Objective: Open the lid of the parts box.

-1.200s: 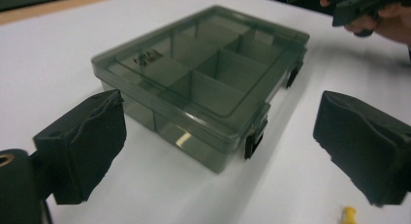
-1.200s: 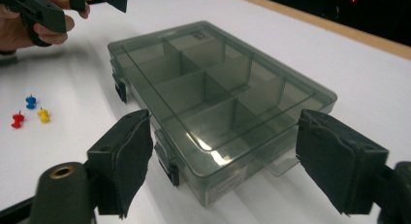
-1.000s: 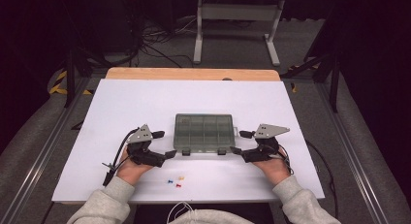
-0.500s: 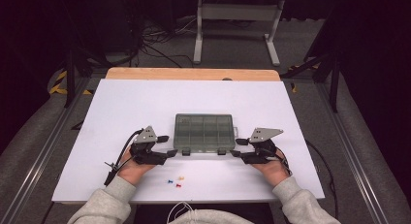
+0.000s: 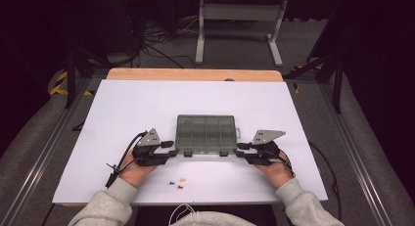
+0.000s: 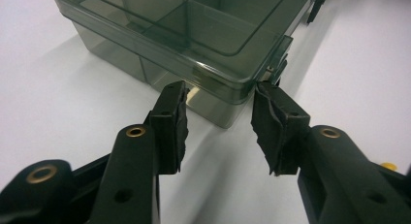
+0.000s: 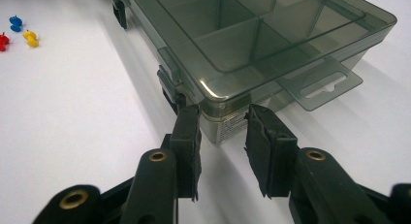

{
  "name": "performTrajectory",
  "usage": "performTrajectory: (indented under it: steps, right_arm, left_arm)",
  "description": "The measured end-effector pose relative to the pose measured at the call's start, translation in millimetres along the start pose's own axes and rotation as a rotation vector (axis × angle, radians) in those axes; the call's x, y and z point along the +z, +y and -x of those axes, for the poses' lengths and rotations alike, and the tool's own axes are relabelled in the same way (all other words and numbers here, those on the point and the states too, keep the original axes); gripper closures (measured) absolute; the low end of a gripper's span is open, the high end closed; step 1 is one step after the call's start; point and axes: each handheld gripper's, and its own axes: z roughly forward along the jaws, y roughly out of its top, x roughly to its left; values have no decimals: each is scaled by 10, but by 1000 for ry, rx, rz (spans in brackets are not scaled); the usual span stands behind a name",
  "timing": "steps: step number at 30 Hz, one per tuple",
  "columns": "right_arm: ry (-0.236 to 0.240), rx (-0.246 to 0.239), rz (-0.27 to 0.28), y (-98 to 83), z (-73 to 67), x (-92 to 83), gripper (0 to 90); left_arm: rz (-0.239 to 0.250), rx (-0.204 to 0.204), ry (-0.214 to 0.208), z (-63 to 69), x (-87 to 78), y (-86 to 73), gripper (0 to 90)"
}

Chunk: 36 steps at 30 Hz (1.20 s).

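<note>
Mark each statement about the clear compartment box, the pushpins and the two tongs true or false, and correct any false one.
1. The compartment box has its lid closed. True.
2. The left tongs sit at a near corner of the box. True.
3. The pushpins lie inside the box. False: they lie on the white table, nearer the person.
4. The right tongs hold a pushpin. False: a box corner sits at their tips.
5. The box stands on its side. False: it lies flat.

White table (image 5: 127, 108) with wooden far edge; on it, closed compartment box (image 5: 206, 132), three pushpins (image 5: 177, 183) just beside, nearer the person.
</note>
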Motion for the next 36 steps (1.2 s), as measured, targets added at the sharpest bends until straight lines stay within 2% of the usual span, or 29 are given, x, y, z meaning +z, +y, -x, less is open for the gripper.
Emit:
performTrajectory:
  steps: [7, 12, 16, 23, 27, 31, 36]
  right_arm:
    - [2, 1, -1, 0, -3, -9, 679]
    - [3, 0, -2, 1, -3, -9, 687]
    - [5, 1, 1, 4, -5, -14, 698]
    - [2, -1, -1, 5, -9, -15, 702]
    - [1, -1, -2, 7, -11, -17, 712]
    - [-1, -3, 0, 8, -14, -24, 731]
    - [3, 6, 2, 6, -7, -29, 745]
  left_arm:
    - [-3, 13, -1, 19, 1, 2, 616]
    - [0, 36, 21, 28, -6, 4, 632]
    - [-16, 55, 34, 44, 4, -1, 646]
    - [-18, 68, 41, 52, 0, 2, 659]
    - [-15, 71, 47, 60, -5, 4, 667]
    - [10, 66, 50, 64, -31, 11, 680]
    - [9, 66, 51, 63, -32, 12, 684]
